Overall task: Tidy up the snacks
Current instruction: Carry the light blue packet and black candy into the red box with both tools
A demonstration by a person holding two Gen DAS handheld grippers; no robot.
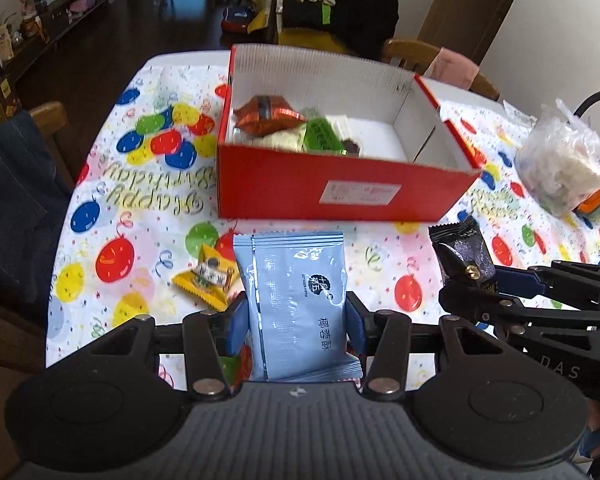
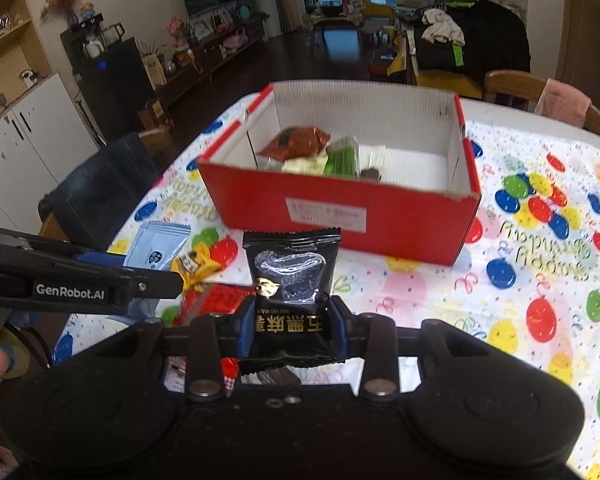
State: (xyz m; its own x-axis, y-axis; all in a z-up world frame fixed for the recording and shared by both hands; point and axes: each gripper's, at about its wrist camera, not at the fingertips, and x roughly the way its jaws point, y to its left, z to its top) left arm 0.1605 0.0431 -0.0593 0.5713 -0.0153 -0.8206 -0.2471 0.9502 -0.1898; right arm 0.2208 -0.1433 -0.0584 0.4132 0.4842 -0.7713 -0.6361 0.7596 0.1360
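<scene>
My left gripper (image 1: 296, 322) is shut on a light blue snack packet (image 1: 296, 292), held upright above the table in front of the red box (image 1: 340, 188). My right gripper (image 2: 292, 330) is shut on a black snack packet (image 2: 292, 276), also held short of the red box (image 2: 340, 208). The box holds an orange-brown packet (image 1: 266, 114), a green packet (image 1: 320, 134) and other snacks at its left end. A yellow packet (image 1: 206, 276) lies on the tablecloth left of my left gripper. The black packet (image 1: 462, 252) and the right gripper show at the right of the left wrist view.
The table wears a balloon birthday cloth (image 1: 148, 184). A clear plastic bag of items (image 1: 564, 168) sits at the table's right. A red packet (image 2: 220, 300) lies below the left gripper in the right wrist view. Wooden chairs (image 2: 540, 92) stand around the table.
</scene>
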